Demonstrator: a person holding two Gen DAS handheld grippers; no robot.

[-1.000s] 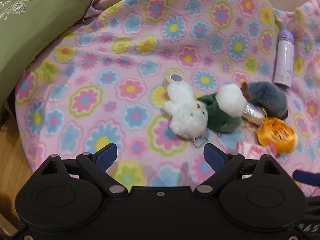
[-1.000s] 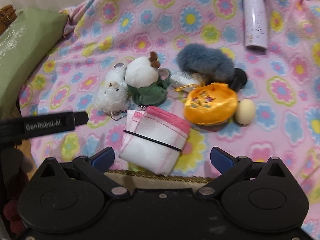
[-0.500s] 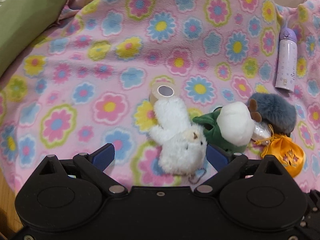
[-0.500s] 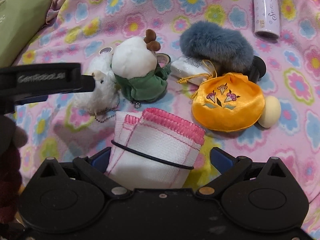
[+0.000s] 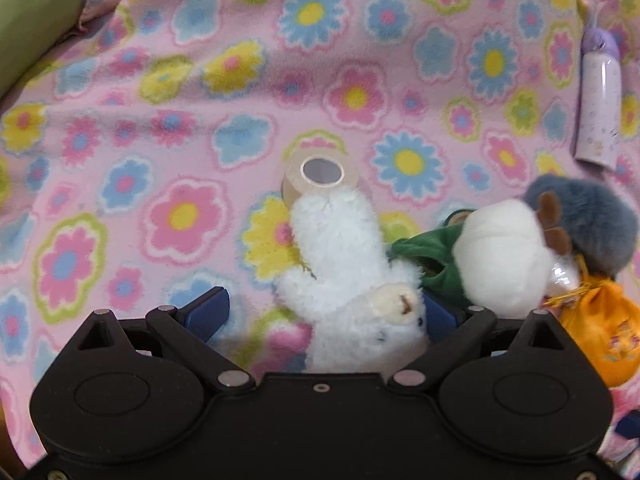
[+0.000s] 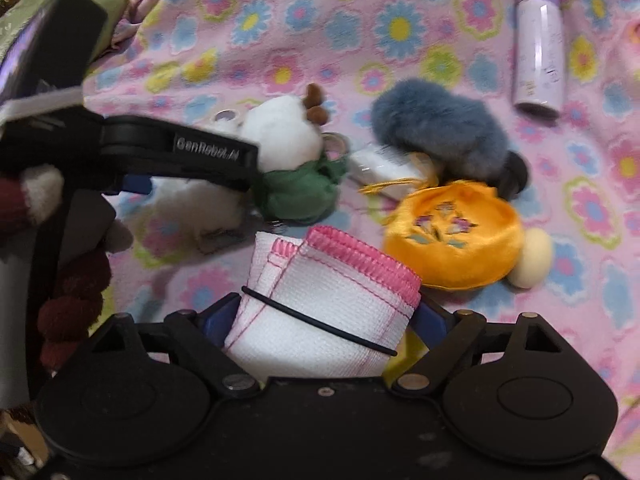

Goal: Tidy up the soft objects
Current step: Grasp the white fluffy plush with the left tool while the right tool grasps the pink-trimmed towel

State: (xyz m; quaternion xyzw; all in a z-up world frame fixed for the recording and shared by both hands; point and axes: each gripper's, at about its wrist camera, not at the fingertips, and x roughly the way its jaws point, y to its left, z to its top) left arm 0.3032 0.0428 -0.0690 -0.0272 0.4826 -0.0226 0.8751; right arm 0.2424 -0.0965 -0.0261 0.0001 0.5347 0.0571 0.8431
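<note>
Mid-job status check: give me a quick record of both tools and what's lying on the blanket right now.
Surface: floral blanket
Left tool: open, jaws just been opening, straddling the white plush; one pad clearly apart from it
Right tool: jaws just been closing; pads appear to press the folded cloth, which has a black band around it
Clustered nearby: green-robed plush, orange pouch, grey fur piece, tape roll
Apart from the cluster: purple bottle, lying down
</note>
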